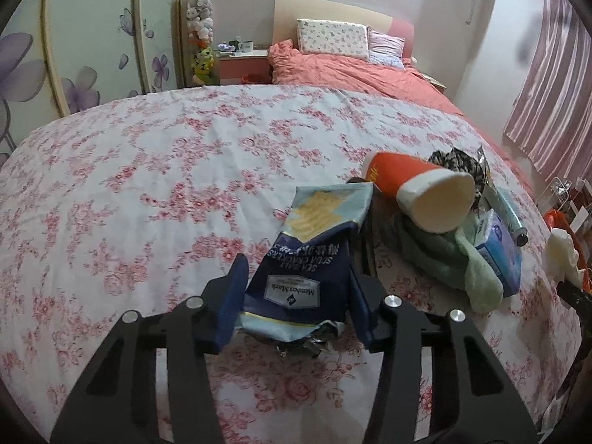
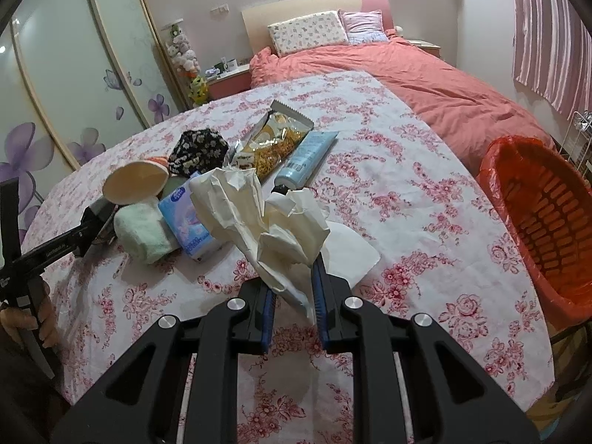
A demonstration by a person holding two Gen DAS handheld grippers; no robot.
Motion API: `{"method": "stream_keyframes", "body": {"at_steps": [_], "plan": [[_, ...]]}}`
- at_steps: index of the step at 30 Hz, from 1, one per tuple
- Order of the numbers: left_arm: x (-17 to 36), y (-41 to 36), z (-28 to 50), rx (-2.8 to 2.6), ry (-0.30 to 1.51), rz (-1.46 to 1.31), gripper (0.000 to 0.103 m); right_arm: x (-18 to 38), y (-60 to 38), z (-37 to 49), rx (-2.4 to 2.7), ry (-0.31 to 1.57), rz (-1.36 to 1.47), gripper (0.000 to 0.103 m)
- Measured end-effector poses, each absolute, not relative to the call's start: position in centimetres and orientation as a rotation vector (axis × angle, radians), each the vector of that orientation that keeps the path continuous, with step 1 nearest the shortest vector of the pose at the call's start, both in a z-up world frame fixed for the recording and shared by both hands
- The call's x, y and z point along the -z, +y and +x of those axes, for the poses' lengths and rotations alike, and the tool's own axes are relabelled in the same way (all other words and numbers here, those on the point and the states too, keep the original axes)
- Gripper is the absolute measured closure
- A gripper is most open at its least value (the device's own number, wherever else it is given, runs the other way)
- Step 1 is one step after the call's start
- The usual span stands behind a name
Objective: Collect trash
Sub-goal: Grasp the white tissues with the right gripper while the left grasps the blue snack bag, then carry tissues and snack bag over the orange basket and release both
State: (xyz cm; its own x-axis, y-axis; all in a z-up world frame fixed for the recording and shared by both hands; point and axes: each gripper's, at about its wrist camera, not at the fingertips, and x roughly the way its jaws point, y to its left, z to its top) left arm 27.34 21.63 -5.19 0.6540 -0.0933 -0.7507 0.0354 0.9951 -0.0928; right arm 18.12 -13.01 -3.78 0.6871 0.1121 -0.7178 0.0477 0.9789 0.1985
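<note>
A cracker bag (image 1: 314, 255) is clamped in the left tongs (image 1: 296, 296), and crumpled tissue (image 2: 259, 214) is pinched in the right tongs (image 2: 294, 288), both raised above the tabletop (image 2: 425, 203). The tissue is held only by a thin tail, so it could be lost on the way to the orange bin (image 2: 536, 222) at the right edge. The bag's torn bottom hangs open; crumbs may be spilled. A paper cup (image 1: 418, 192), noodle packet (image 2: 273, 140) and tube (image 2: 307, 159) are left on the rose-printed cloth. Behind, a bed (image 2: 425, 77) with pink bedding, flowered wardrobe doors and pink curtains are seen.
</note>
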Motion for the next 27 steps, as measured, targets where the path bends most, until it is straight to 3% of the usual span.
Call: {"method": "stream_keyframes", "body": {"at_steps": [3, 16, 27], "plan": [[4.8, 22.1, 27.1, 0.055, 0.847, -0.080, 0.059, 3.5, -13.1, 17.9, -0.038, 0.806, 0.212, 0.084], [1.4, 21.7, 25.5, 0.039, 0.777, -0.106, 0.060, 1.7, -14.8, 16.8, -0.028, 0.744, 0.236, 0.084], [-3.7, 14.9, 23.0, 0.137, 0.688, -0.089, 0.060, -1.3, -18.8, 14.6, 0.029, 0.624, 0.282, 0.084]]}}
